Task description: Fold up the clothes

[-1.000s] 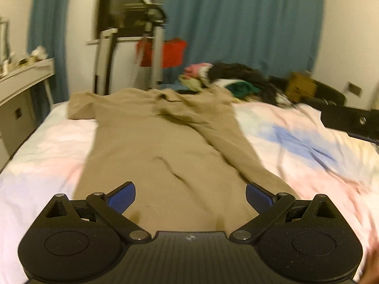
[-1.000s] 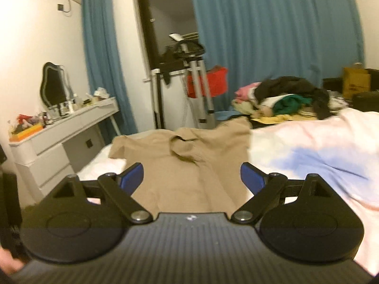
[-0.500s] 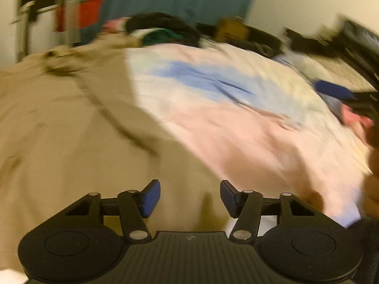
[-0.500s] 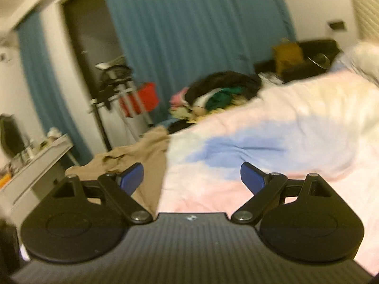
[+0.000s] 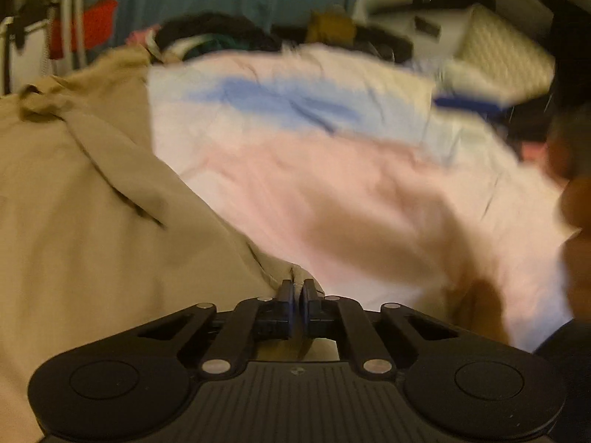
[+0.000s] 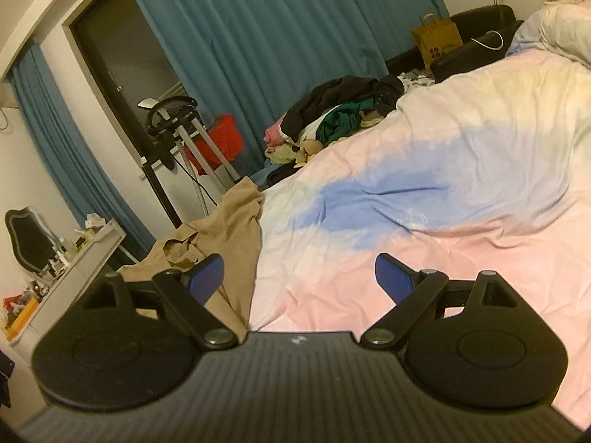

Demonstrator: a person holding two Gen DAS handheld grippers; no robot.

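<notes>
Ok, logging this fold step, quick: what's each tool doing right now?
Left tool: closed, pinching the near edge of the tan garment.
Right tool: open, holding nothing.

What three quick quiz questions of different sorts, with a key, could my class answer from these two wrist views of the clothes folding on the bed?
1. True or false: the left gripper has its fingers closed on the edge of the tan garment.
2. Multiple choice: the right gripper is A) shut on a sock, B) open and holding nothing, C) gripping a curtain.
3. Fill the gap: beyond the far edge of the pastel bedspread lies an unsorted ____ of clothes.

Key: 1 true; 2 B; 3 pile.
</notes>
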